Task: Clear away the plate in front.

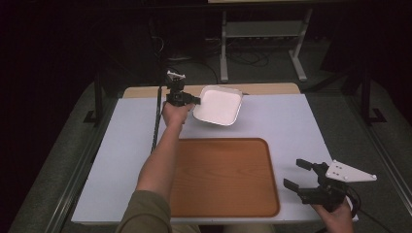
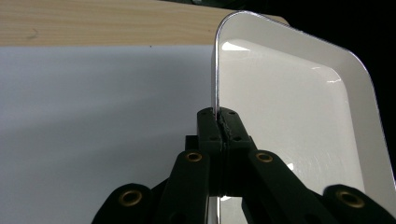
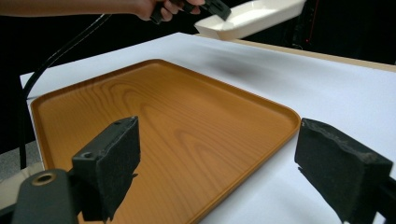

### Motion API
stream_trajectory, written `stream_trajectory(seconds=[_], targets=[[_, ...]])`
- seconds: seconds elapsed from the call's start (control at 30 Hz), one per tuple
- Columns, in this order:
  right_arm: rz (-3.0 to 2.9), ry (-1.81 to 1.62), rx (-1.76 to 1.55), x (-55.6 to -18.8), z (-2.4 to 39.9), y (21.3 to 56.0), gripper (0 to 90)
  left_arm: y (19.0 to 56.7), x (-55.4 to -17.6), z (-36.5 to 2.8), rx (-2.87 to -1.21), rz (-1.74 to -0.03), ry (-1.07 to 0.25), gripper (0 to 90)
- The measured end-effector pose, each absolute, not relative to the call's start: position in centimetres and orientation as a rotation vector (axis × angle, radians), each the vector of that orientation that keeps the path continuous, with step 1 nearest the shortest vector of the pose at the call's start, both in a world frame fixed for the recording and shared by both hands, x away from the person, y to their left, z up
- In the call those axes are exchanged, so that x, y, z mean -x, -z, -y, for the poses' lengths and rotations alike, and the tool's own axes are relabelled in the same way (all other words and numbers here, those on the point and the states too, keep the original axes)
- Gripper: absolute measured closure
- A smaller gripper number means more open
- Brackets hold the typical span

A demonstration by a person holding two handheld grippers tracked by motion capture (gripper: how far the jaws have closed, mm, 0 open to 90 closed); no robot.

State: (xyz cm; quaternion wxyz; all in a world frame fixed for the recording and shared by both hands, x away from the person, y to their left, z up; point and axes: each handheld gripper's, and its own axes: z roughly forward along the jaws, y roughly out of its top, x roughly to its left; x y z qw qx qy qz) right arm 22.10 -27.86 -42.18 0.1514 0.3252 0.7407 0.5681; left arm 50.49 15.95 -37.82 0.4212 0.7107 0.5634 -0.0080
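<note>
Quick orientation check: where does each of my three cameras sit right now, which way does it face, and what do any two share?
High view: above the person's side, facing forward and down on the table; both forearms and tongs show.
Left gripper view: rides the left tongs, facing the white dish whose rim they clamp.
Right gripper view: rides the open right tongs, facing across the wooden tray toward the left hand.
All three share the dish.
</note>
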Motion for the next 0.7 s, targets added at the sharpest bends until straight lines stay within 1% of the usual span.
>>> stream_trajectory(seconds=[0.17,0.33,0.7], targets=[[-2.124,-1.632,-0.937,-22.1,27.8,42.2,13.5,36.9,-49.5,-17.2,-1.767,-1.417,0.003,89.0],[-2.116,-1.631,-0.942,-22.0,28.1,42.2,13.5,36.2,-48.5,-18.1,-1.788,-1.421,-0.017,89.0],[-2.099,-1.629,-0.966,-22.0,28.5,42.3,13.5,35.1,-46.4,-19.3,-1.778,-1.402,-0.034,89.0]])
